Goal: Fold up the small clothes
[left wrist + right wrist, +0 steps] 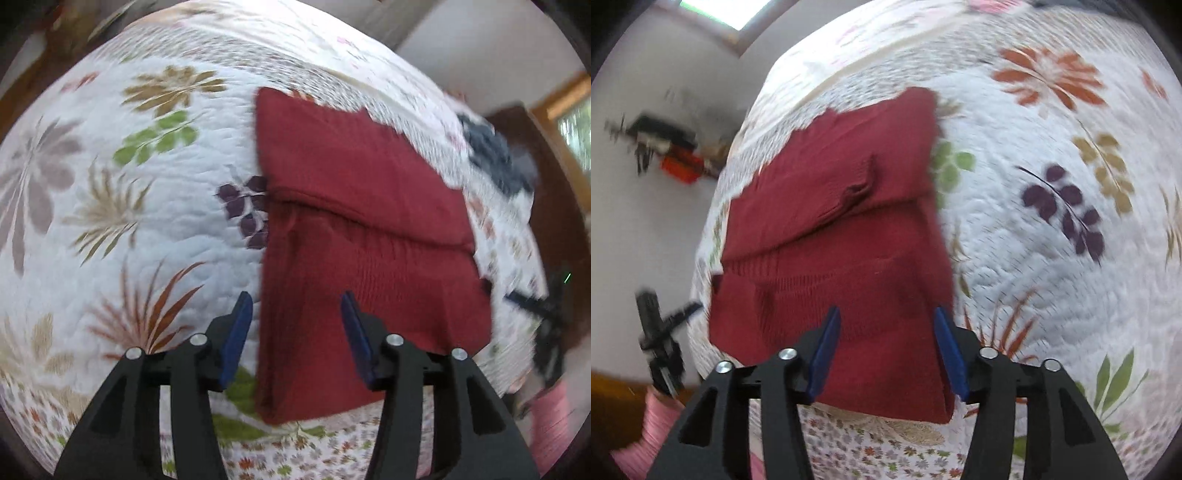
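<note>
Floral quilt (147, 206), folded red knit (354, 229) beyond open hand-held grippers (297, 306)

Dark red ribbed knit garment (354, 236), plain, no print. White quilted bedspread (155, 221) with large leaf and flower motifs: tan, green, dark purple, rust, grey-mauve; border band of small multicoloured flowers. Left gripper (297, 306) and right gripper (886, 321): black frames, blue finger pads, silver bolt heads. Dark blue-grey cloth (495, 155) at bed edge. Pink striped item (646, 435).
</note>
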